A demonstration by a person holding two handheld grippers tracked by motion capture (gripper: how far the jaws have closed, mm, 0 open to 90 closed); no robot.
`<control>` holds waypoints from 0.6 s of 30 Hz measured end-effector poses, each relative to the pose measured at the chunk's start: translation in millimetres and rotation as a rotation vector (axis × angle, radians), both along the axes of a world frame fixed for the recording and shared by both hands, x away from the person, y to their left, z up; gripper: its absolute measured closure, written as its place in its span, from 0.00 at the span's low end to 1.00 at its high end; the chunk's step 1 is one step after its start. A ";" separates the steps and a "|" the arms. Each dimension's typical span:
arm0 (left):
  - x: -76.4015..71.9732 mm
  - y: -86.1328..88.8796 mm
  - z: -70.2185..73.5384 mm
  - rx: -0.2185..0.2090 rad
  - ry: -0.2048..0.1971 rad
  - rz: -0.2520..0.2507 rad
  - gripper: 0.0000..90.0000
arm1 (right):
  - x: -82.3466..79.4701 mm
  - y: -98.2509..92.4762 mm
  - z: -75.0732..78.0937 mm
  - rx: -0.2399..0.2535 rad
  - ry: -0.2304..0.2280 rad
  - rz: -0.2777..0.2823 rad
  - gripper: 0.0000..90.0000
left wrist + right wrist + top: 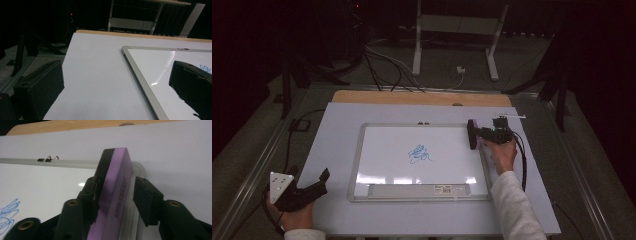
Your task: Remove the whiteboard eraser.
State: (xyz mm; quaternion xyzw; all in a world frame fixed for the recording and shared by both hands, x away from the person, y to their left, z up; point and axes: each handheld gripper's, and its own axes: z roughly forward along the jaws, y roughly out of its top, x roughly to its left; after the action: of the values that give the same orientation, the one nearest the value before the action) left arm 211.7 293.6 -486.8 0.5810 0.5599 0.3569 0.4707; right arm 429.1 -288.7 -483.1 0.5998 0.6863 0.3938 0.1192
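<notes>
Right gripper (115, 202) clamps purple eraser (117, 185) over whiteboard's (382, 150) corner; left gripper (319, 182) gapes wide.

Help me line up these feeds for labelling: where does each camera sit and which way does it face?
High view: above the person's side, looking forward and down at the whiteboard; both forearms show.
Left gripper view: rides the left gripper, facing the board's corner.
Right gripper view: rides the right gripper, facing the purple eraser.
All share the blue scribble.
</notes>
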 end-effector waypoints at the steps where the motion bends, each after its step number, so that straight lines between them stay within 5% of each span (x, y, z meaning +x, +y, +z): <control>1: 0.2 0.0 -0.3 -0.003 0.002 0.002 0.01 | 0.0 0.0 0.0 0.000 0.000 0.000 0.60; 18: -0.5 -0.1 0.9 0.010 -0.008 -0.001 0.01 | 3.4 20.6 -8.6 0.038 0.036 0.052 0.51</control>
State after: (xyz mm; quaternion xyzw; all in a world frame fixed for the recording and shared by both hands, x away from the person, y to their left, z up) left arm 211.2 293.5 -485.9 0.5820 0.5560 0.3619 0.4703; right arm 432.5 -268.1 -491.7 0.5909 0.6959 0.3991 0.0852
